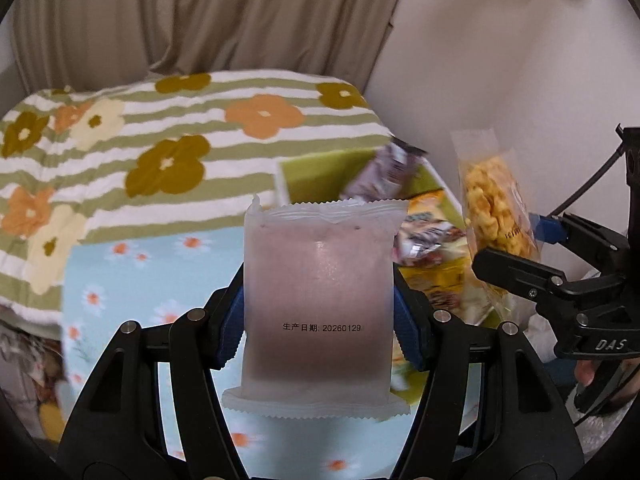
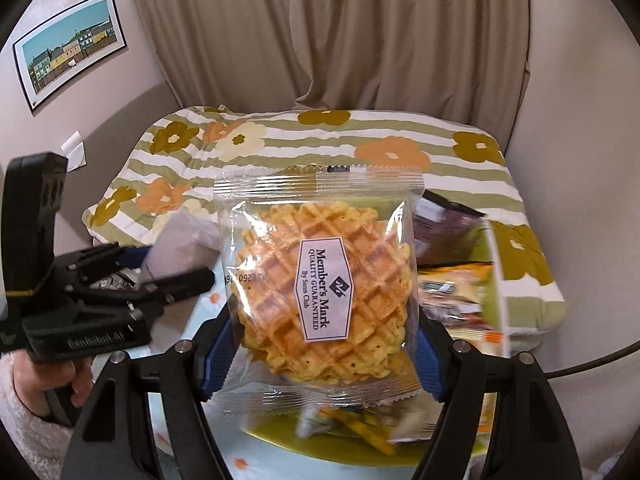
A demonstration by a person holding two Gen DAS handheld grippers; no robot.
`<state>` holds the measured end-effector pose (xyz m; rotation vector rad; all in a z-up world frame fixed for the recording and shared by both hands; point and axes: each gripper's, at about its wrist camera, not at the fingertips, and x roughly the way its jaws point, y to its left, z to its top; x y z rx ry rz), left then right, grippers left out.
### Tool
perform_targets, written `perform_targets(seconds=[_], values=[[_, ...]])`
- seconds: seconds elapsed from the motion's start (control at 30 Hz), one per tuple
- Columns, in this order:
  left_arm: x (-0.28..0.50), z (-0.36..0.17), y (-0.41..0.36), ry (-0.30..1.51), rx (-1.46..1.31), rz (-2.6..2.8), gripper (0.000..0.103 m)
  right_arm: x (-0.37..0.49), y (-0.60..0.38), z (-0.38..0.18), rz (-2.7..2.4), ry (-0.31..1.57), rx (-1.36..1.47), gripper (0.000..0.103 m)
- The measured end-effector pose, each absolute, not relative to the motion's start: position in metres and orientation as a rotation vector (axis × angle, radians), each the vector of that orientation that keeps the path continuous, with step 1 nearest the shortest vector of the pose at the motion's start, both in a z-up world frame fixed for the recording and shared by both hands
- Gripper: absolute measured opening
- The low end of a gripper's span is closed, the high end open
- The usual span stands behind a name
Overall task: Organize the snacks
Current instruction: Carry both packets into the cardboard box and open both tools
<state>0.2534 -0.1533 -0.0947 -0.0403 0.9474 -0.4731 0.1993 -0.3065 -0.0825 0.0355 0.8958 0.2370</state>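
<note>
Right gripper [image 2: 320, 344] clamping waffle packet [image 2: 320, 280] upright above green box [image 2: 276, 436]; left gripper [image 1: 318, 320] gripping pink frosted packet [image 1: 318, 300], farther left.

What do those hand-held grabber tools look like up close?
Both grippers, left and right, are matte black plastic frames with silver rivets and ribbed blue finger pads. White lettering marks the sides, a thin black cable trails from the right one, and a fluffy pale sleeve covers the left wrist.
</note>
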Motion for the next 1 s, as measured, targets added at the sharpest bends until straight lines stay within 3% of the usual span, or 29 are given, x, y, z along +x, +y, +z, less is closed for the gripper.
perform_targets(seconds=[0.3, 0.37, 0.4, 0.43, 1.0], values=[[0.244, -0.136, -0.225, 1.063, -0.029, -0.434, 0.063, 0.190, -0.350, -0.097, 0.261, 0.936, 0.084, 0.071], [0.241, -0.140, -0.230, 1.064, -0.027, -0.452, 0.081, 0.190, -0.355, -0.101, 0.259, 0.944, 0.103, 0.071], [0.238, -0.140, -0.231, 1.055, -0.017, -0.449, 0.099, 0.190, -0.357, -0.103, 0.257, 0.947, 0.116, 0.071], [0.235, -0.138, -0.230, 1.040, -0.003, -0.442, 0.103, 0.190, -0.359, -0.104, 0.253, 0.950, 0.123, 0.071], [0.214, -0.131, -0.181, 1.056, 0.013, -0.350, 0.102, 0.206, -0.342, -0.120, 0.267, 0.999, 0.139, 0.075]])
